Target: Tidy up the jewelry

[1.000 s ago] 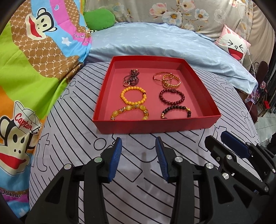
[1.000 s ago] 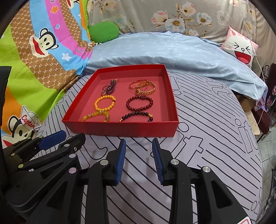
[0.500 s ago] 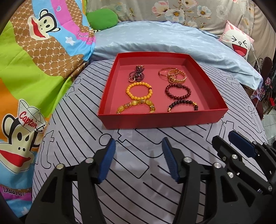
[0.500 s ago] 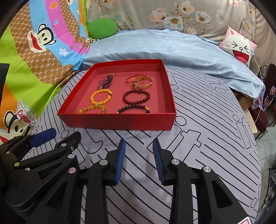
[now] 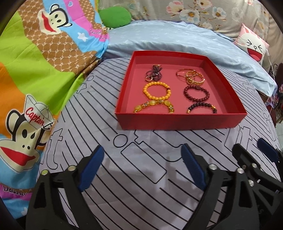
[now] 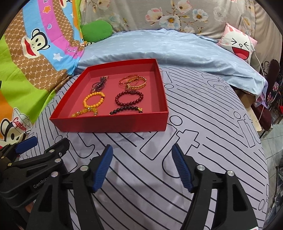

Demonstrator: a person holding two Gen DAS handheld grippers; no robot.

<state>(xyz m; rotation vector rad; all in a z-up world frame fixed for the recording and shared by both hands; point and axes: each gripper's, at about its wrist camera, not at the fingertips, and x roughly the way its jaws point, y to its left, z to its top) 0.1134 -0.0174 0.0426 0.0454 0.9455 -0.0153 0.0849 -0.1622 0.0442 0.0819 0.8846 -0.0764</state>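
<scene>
A shallow red tray (image 5: 176,122) (image 6: 113,125) lies on the striped grey cover and holds several bracelets in two columns. On the left are a dark beaded chain (image 5: 153,72), an orange bead bracelet (image 5: 156,92) and a yellow stone bracelet (image 5: 153,107). On the right are gold bangles (image 5: 191,77), a dark red bead bracelet (image 5: 196,93) and a black bead bracelet (image 5: 201,107). My left gripper (image 5: 141,168) is open and empty, in front of the tray. My right gripper (image 6: 143,168) is open and empty, beside it to the right.
A light blue quilt (image 5: 176,40) lies behind the tray. A cartoon monkey blanket (image 5: 35,70) rises at the left, with a green cushion (image 5: 115,16) at the back. A pink cat pillow (image 6: 238,44) sits at the far right, by the bed's edge.
Both grippers have opened wider and drawn back a little from the tray. The tray and bracelets have not moved.
</scene>
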